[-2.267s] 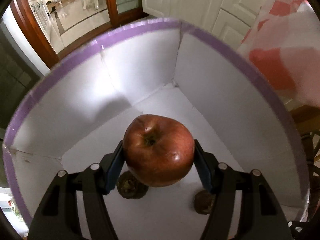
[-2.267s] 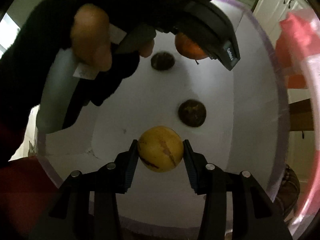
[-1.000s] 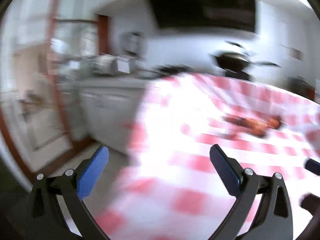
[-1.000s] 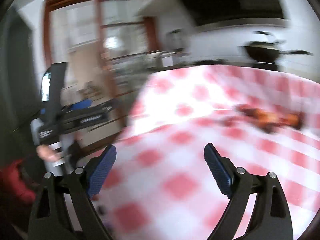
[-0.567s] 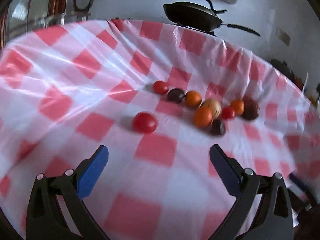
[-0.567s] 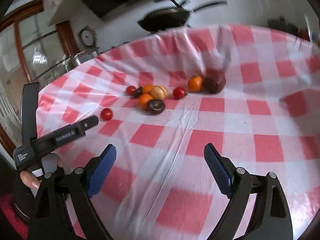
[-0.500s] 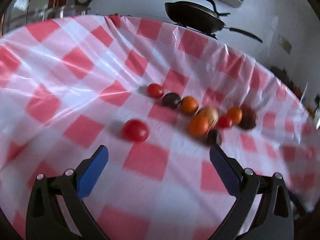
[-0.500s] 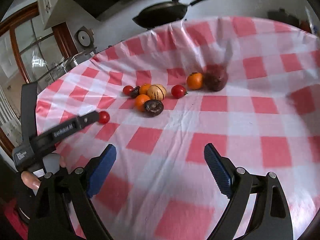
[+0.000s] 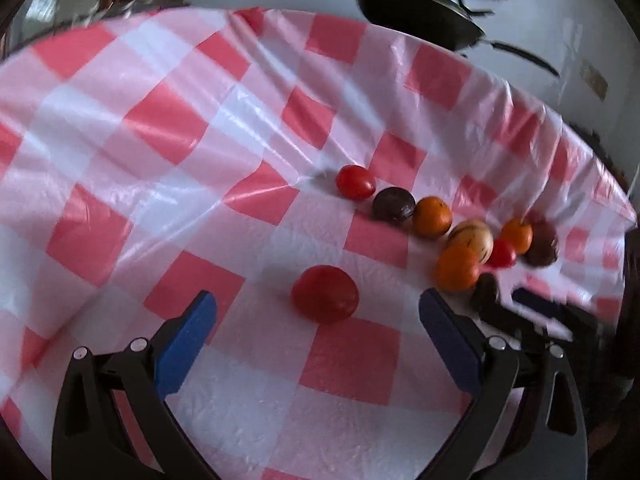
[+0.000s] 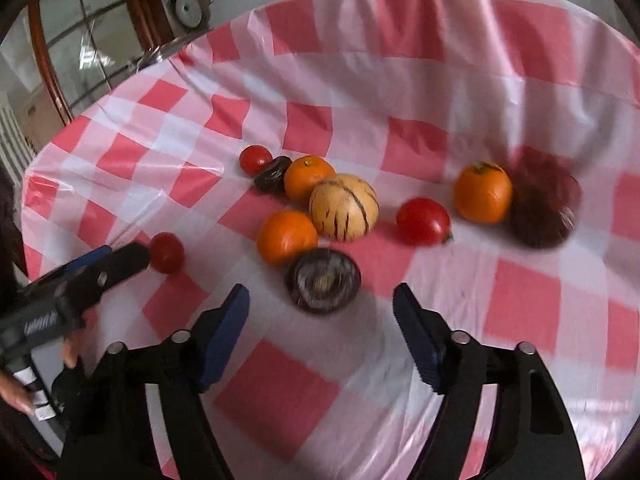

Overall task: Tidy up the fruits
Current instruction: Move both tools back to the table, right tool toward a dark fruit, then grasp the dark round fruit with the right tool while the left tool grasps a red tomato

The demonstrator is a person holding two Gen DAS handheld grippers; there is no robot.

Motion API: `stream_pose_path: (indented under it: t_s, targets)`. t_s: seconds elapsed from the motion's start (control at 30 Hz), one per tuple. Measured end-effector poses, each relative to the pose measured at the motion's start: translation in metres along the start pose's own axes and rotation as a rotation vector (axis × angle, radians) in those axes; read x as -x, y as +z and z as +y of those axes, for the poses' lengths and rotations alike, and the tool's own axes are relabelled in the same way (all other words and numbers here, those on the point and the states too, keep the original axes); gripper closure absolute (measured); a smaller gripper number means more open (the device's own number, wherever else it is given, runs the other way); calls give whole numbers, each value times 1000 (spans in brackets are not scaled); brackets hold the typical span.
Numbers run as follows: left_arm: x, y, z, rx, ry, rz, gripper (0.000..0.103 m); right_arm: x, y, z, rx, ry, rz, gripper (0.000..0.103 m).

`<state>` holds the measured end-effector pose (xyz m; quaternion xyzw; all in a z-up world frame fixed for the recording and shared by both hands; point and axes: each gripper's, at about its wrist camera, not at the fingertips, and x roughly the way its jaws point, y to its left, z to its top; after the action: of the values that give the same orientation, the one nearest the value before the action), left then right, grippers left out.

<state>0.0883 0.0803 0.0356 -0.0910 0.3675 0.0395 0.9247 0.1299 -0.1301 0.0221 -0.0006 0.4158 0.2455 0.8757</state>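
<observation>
**Both grippers back at the fruit pile, empty**

Since the earlier frames, both grippers have left the white box, where an apple and a yellow fruit were carried, and swung over to the bench. The left gripper (image 9: 316, 336) is spread wide, a red tomato (image 9: 325, 294) just ahead. The right gripper (image 10: 320, 320) has just been narrowing, a dark round fruit (image 10: 323, 280) just ahead, ungripped. Ten-odd fruits remain on the checked cloth (image 10: 400, 80); most sorting is left.
</observation>
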Motion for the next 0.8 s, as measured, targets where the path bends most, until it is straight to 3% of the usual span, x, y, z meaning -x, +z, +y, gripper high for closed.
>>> stream_pose_path:
  t_s: [0.1, 0.3, 0.37, 0.57, 0.67, 0.73, 0.8]
  targets:
    - [-5, -2, -6, -44, 3, 12, 2, -12, 6, -1, 22, 32, 33, 43]
    - [-21, -6, 7, 31, -43, 86, 2, -18, 10, 0, 36, 44, 51, 52]
    - [-21, -6, 9, 46, -43, 82, 2, -18, 10, -1, 32, 39, 49, 60]
    - [-23, -3, 0, 14, 7, 35, 6, -15, 10, -7, -4, 69, 31, 61]
    - [-34, 2, -7, 1, 3, 75, 17, -13, 10, -21, -78, 115, 15, 61]
    - [-40, 2, -6, 3, -3, 105, 34, -11, 10, -26, -107, 139, 0, 61]
    - [-39, 1, -4, 14, 2, 105, 38, -10, 10, -27, -111, 143, -2, 61]
